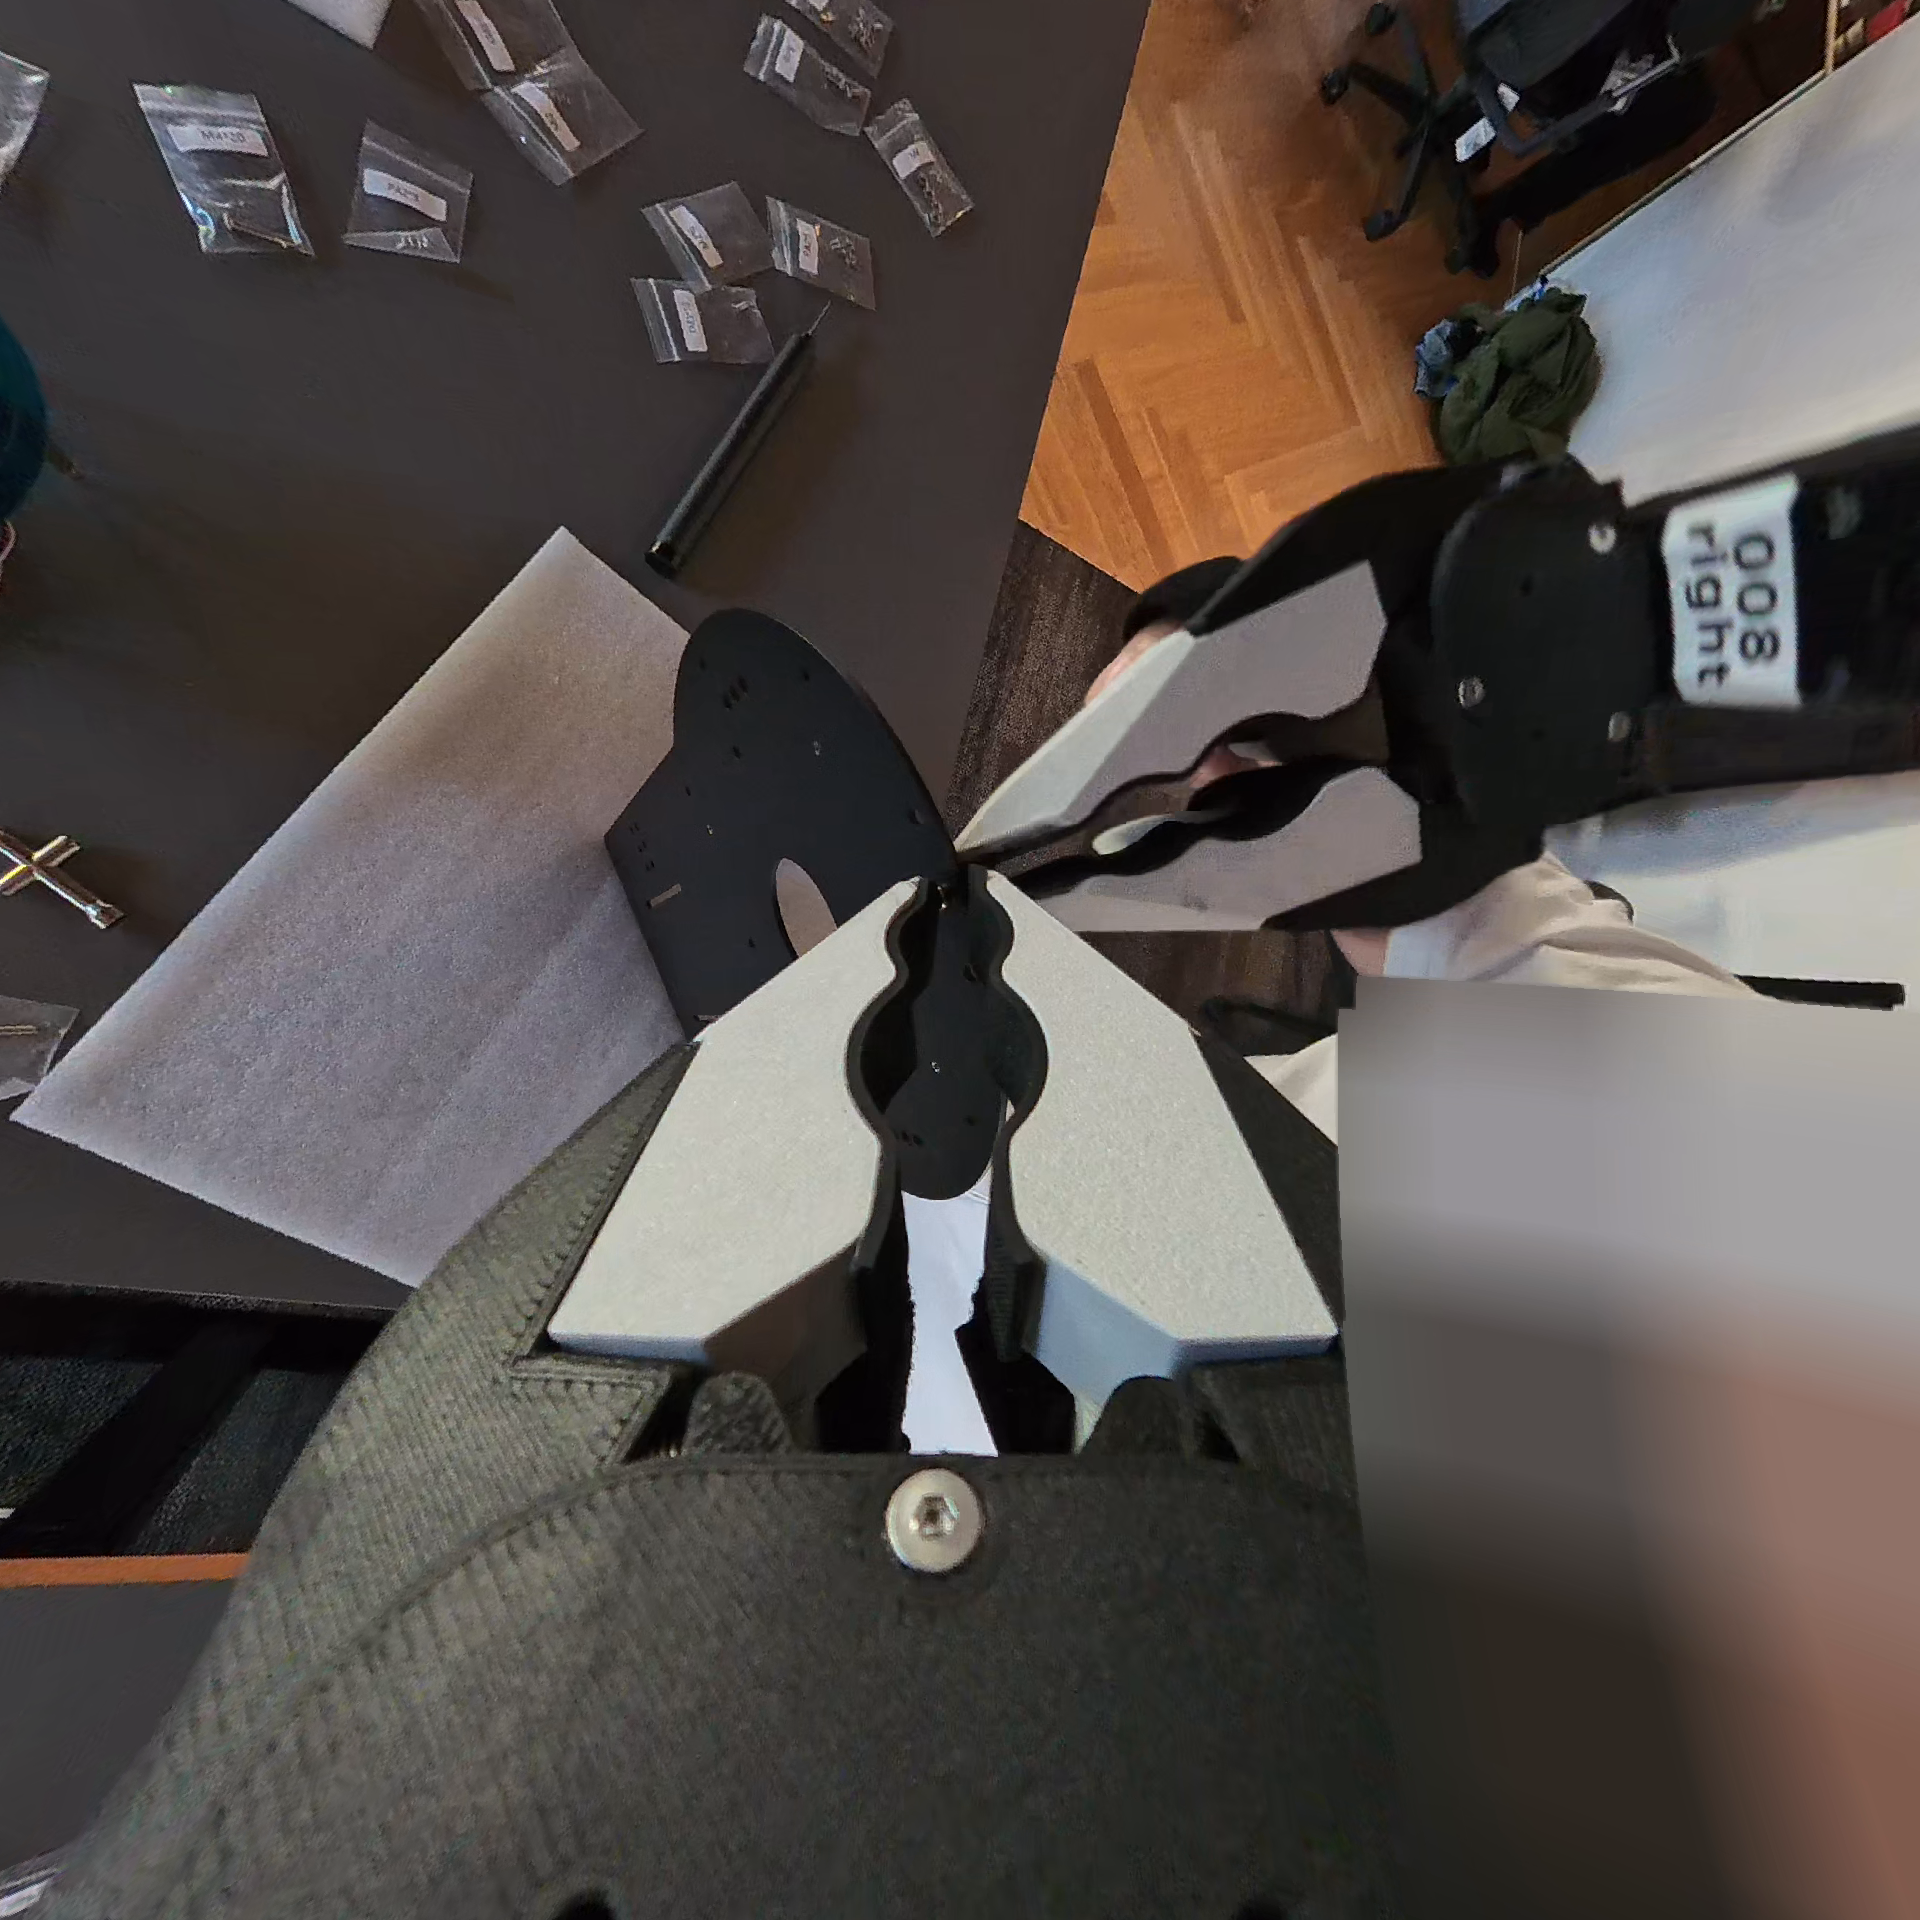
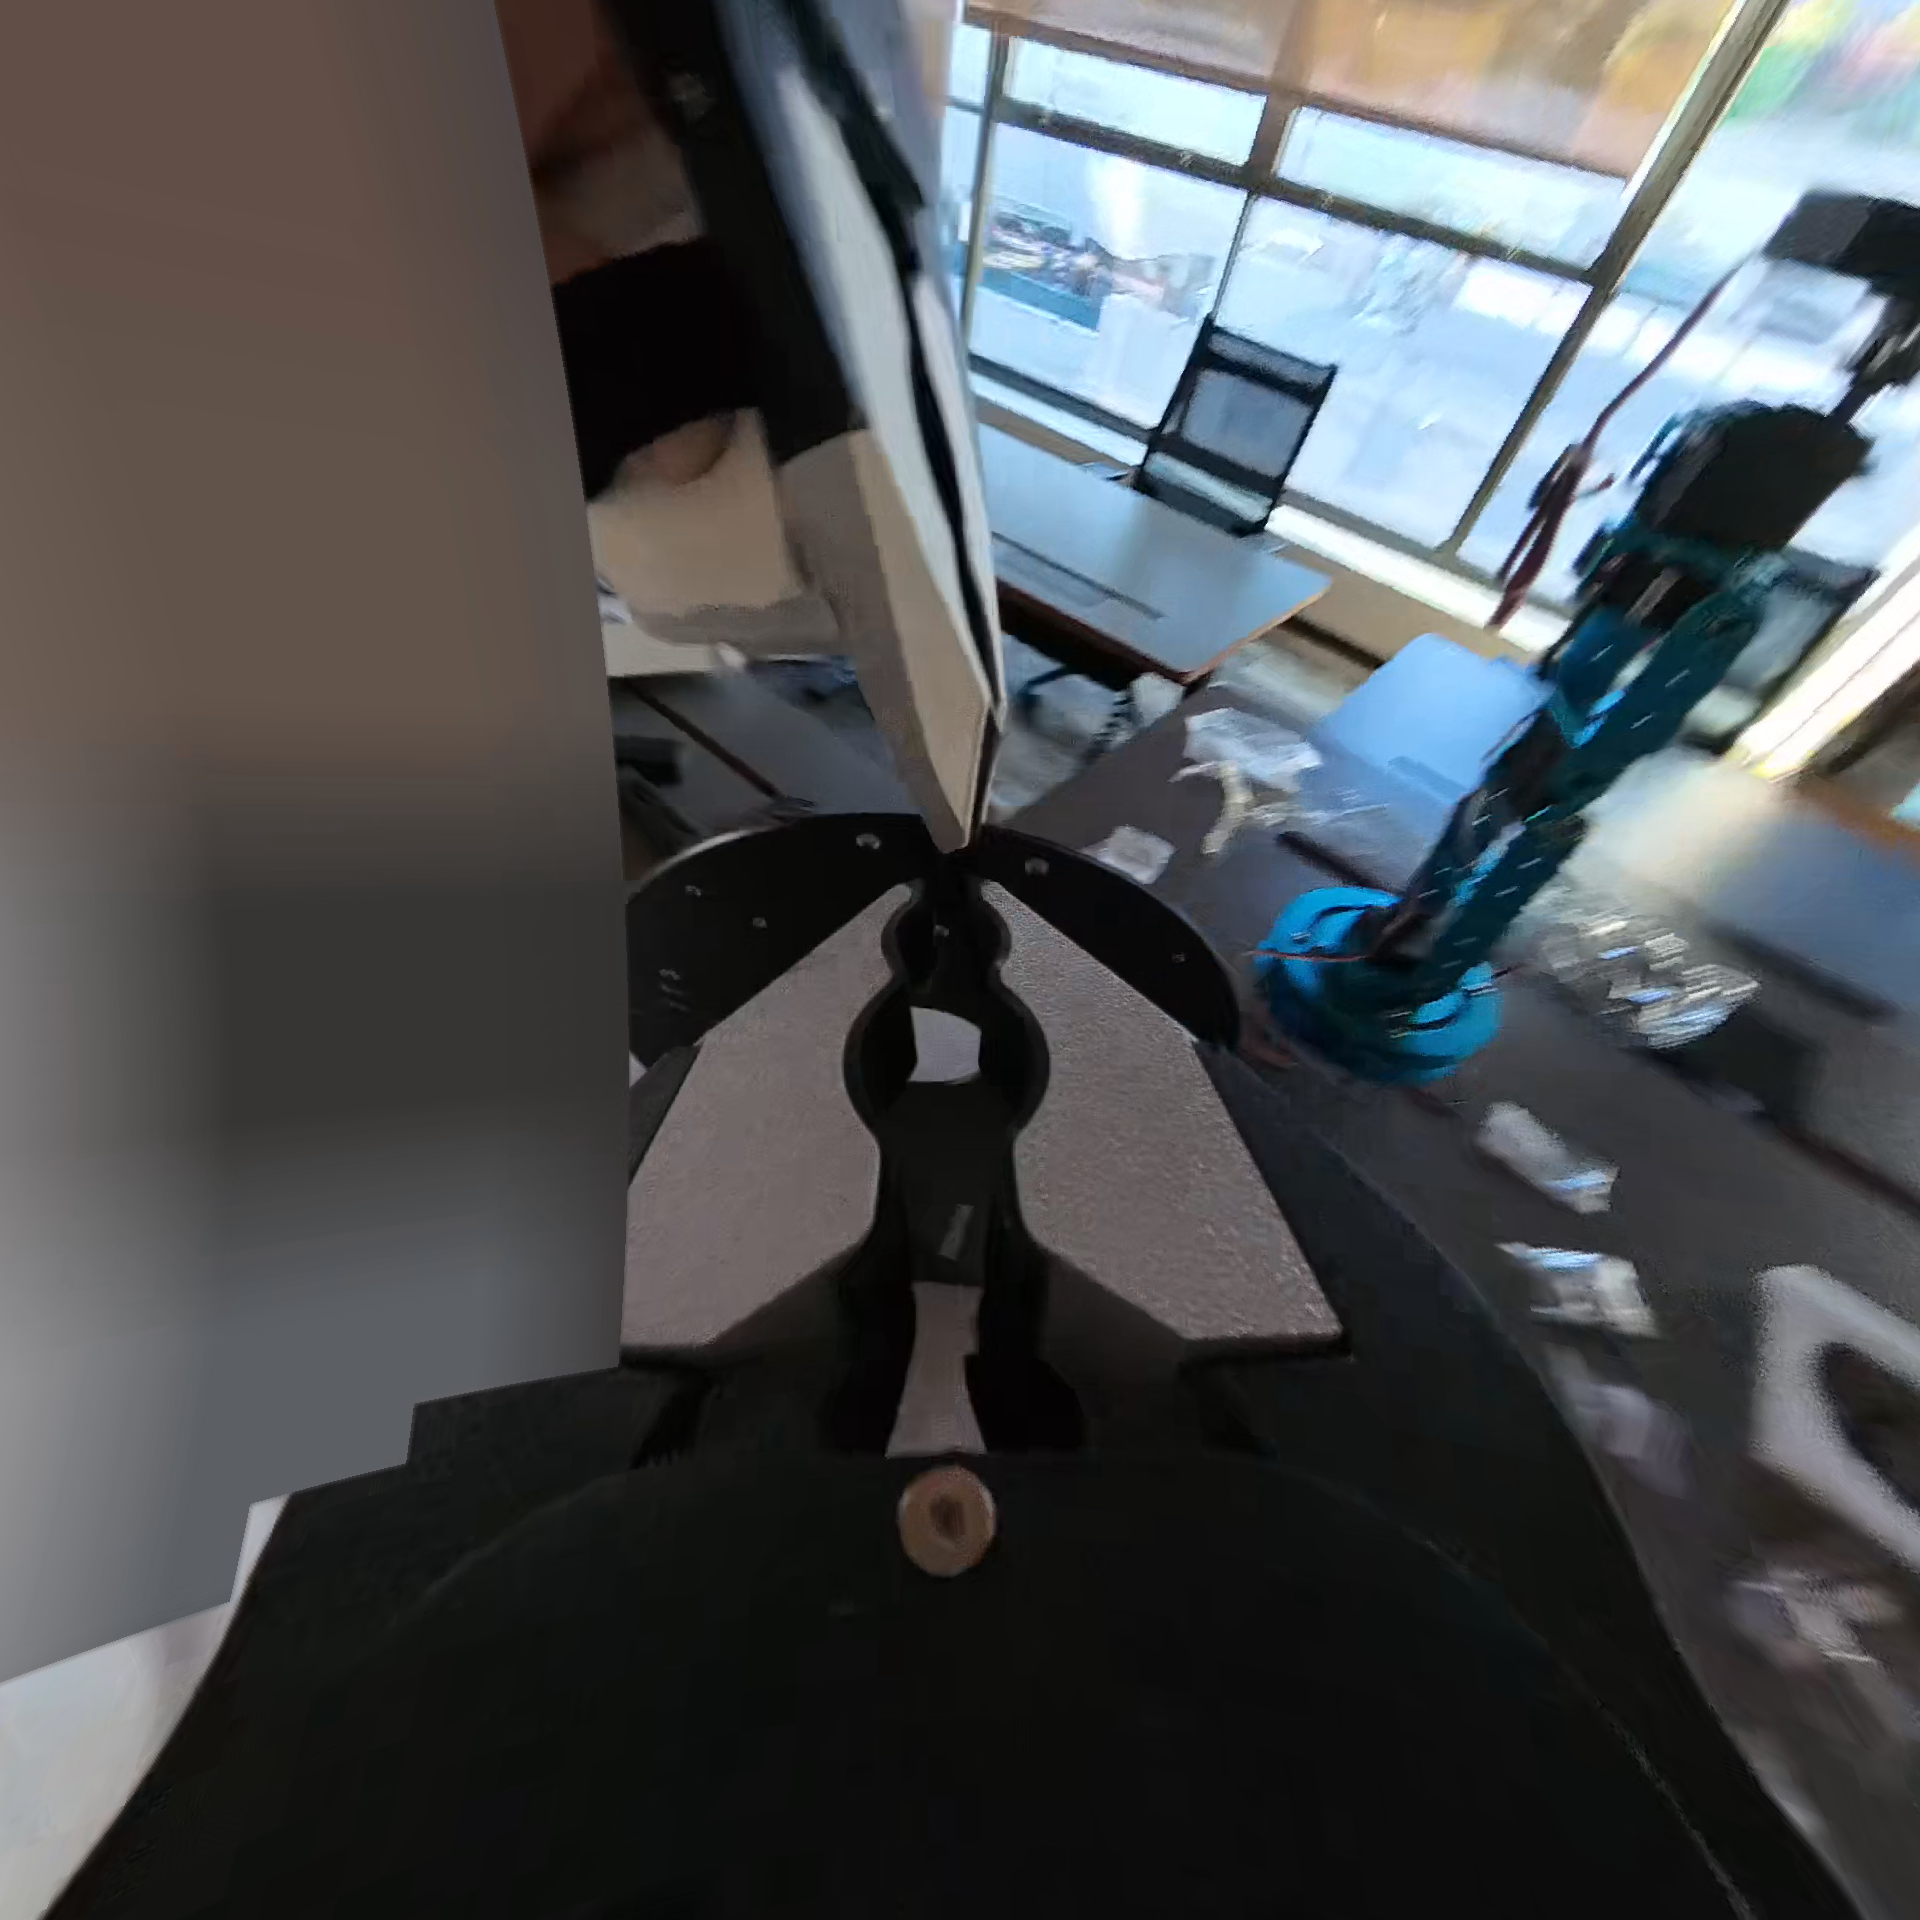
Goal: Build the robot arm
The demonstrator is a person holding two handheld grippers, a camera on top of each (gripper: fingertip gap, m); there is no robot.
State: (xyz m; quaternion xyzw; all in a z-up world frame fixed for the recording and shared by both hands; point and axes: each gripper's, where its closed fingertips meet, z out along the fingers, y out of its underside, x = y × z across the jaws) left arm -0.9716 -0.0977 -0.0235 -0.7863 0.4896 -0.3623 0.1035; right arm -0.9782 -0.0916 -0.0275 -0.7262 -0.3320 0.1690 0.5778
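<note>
While both grippers meet at one spot, the left gripper [image 1: 951, 891] is closed on the rim of a black metal plate [image 1: 774, 790], a rounded disc with one flat side, small holes and an oval cutout, held up off the tabletop [image 1: 312, 436]. Coming in from its right, the right gripper [image 1: 977, 847] is closed too, its tips pinching the same rim right beside the left's; in its own view the plate [image 2: 1122, 914] fans out to both sides beyond the tips [image 2: 951, 883]. Under the plate, ahead and to the left, lies a white foam sheet [image 1: 343, 977]. Farther ahead rest a black rod-shaped tool [image 1: 727, 457] and many small clear bags [image 1: 223, 166] of hardware, all lying untouched; a small metal cross-shaped key [image 1: 52, 873] sits far left. Right of the right gripper stands a blue robot arm [image 2: 1496, 883], well apart.
</note>
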